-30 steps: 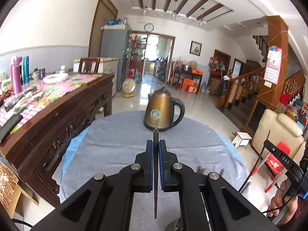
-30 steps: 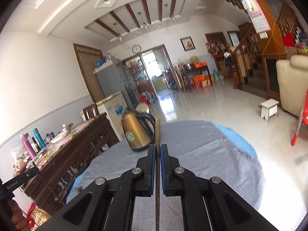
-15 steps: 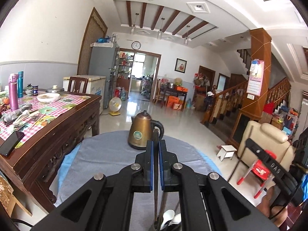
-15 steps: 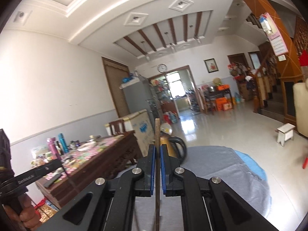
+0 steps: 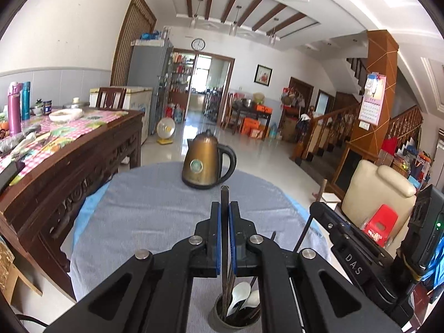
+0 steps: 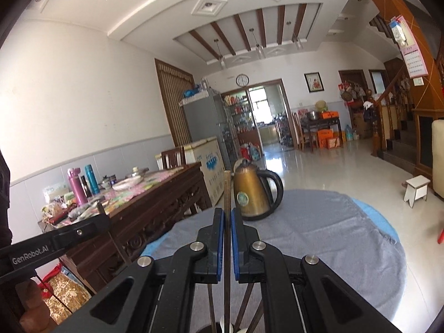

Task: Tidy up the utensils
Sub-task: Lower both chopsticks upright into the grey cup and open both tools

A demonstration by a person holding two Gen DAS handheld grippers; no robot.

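Left gripper: fingers pinching a dark chopstick, held upright. Its lower end runs down into a grey utensil cup at the bottom edge of the left wrist view. Cup stands on the grey cloth of the round tabletop and also holds white spoons and other dark sticks.

Right gripper: fingers pinching a brown wooden chopstick, upright, its top end well above the blue pads. Below the fingers, several dark sticks fan out from the frame's bottom edge; the cup's rim is barely visible there.

Bronze kettle with black handle sits at the far side of the tabletop, well apart from the cup.

In the left wrist view the right gripper's body appears at the right edge, near the cup. In the right wrist view the left gripper's body shows at the lower left, a hand under it.

Long dark wooden side table to the left, with checked cloth, bottles, bowl.
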